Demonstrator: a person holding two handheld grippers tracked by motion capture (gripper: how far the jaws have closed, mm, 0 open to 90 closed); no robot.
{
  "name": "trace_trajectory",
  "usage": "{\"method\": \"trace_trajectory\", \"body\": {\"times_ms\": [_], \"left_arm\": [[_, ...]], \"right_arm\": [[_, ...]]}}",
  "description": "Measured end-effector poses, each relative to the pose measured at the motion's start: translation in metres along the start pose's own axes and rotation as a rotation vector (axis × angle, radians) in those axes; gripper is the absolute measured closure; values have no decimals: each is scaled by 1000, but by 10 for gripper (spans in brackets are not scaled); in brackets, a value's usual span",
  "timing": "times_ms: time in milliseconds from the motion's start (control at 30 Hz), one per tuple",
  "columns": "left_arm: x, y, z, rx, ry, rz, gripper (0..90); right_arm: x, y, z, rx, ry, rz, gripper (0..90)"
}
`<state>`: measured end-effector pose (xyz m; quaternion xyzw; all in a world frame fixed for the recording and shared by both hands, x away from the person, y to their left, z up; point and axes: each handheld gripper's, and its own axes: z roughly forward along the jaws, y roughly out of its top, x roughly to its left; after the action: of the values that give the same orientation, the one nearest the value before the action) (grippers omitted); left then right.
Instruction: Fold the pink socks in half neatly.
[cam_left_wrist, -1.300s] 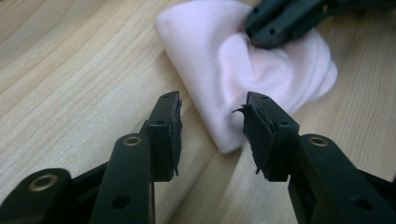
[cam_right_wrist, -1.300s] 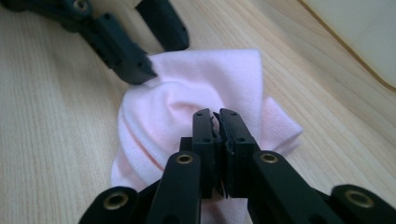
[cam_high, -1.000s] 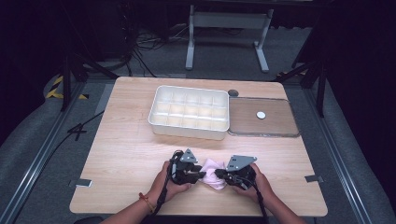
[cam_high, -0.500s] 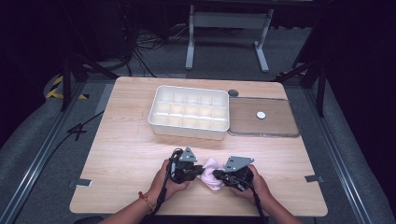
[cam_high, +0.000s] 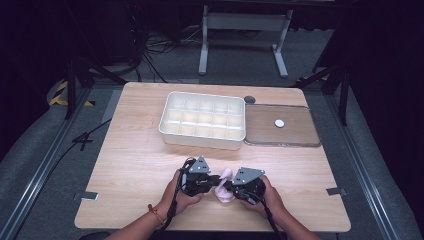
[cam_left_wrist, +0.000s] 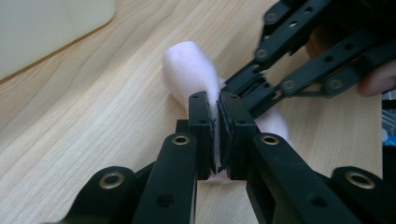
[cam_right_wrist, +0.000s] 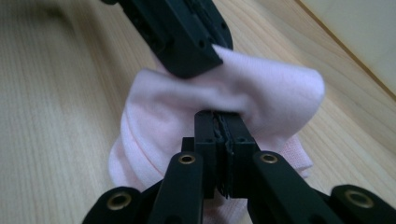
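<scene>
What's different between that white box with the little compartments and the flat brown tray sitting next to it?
The white compartment box is deep, pale and split by a grid of empty cells; the brown tray beside it is flat, dark and undivided. The tray carries a small white disc, whereas the box's cells look empty. Both are rectangular, sit side by side at the far part of the wooden table, and lie apart from the tongs.

Bright table, dark room, soft close-ups

You worked under even overhead light: the wooden table (cam_high: 140, 170) was well lit with faint shadows, the floor around it nearly black. In both gripper views the near jaws and far wood were blurred, and the pink cloth (cam_right_wrist: 261, 88) looked slightly washed out.
</scene>
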<state>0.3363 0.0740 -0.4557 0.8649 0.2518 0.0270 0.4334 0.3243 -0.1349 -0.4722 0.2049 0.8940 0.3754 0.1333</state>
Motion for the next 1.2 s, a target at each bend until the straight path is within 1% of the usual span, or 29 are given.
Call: {"method": "trace_trajectory", "body": {"times_ms": [33, 100, 167, 200, 267, 367, 433, 533, 600, 633, 667, 700, 733, 767, 833, 900, 933, 1000, 1033, 1067, 1133, 1167, 1200], "left_arm": [[-1, 1, -1, 8, -3, 21, 841], [-3, 2, -1, 5, 5, 38, 841], [-1, 1, -2, 10, 6, 26, 841], [1, 1, -3, 9, 13, 18, 842], [3, 0, -5, 6, 18, 13, 842], [5, -1, -6, 6, 25, 18, 843], [6, -1, -6, 9, 26, 31, 843], [5, 0, -6, 8, 24, 22, 842], [4, 0, -5, -3, 17, 28, 841], [3, 0, -5, -6, 14, 31, 840], [1, 1, -5, -10, 5, 40, 840], [0, 2, -5, -14, -1, 63, 839], [-2, 2, -5, -16, -3, 69, 839], [-4, 2, -5, -16, -6, 71, 839], [-6, 2, -3, -7, -9, 78, 838], [-5, 2, -3, 6, 3, 99, 839], [-5, 1, -4, 9, 5, 96, 839], [-3, 1, -4, 18, 24, 92, 840], [-1, 0, -5, 8, 26, 79, 840], [-1, 0, -5, 8, 26, 79, 840], [2, 0, -6, 11, 36, 71, 840], [2, 0, -6, 9, 37, 63, 840], [2, 0, -6, 12, 40, 65, 840]], "right_arm": [[0, 0, 0, 0, 0, 0, 862], [2, 4, 3, 4, -22, -26, 851], [3, 5, 4, 1, -30, -25, 829], [2, 4, 4, -2, -32, -23, 808], [1, 4, 0, -16, -23, -14, 765], [-3, 2, -7, -29, -17, -7, 777], [-4, 0, -12, -31, -20, -4, 785], [-4, -1, -17, -26, -25, -1, 797], [-3, -2, -14, -10, -20, -1, 812], [-2, -2, -11, -3, -22, -11, 813], [-1, -2, -10, 5, -24, -16, 814], [0, -1, -8, 7, -22, -16, 814], [1, 0, -6, 9, -22, -17, 815], [2, 1, -4, 12, -23, -25, 818], [4, 2, -1, 11, -26, -26, 820], [3, 2, 0, 4, -29, -25, 814], [2, 1, -1, -3, -19, -12, 805], [0, 0, -3, -19, -8, -4, 777], [-1, 0, -6, -24, -9, -3, 770], [-1, 0, -6, -24, -9, -3, 770], [-4, -3, -14, -41, -9, 12, 769], [-5, -4, -17, -37, -13, 18, 768], [-5, -5, -19, -36, -14, 16, 768]]}}
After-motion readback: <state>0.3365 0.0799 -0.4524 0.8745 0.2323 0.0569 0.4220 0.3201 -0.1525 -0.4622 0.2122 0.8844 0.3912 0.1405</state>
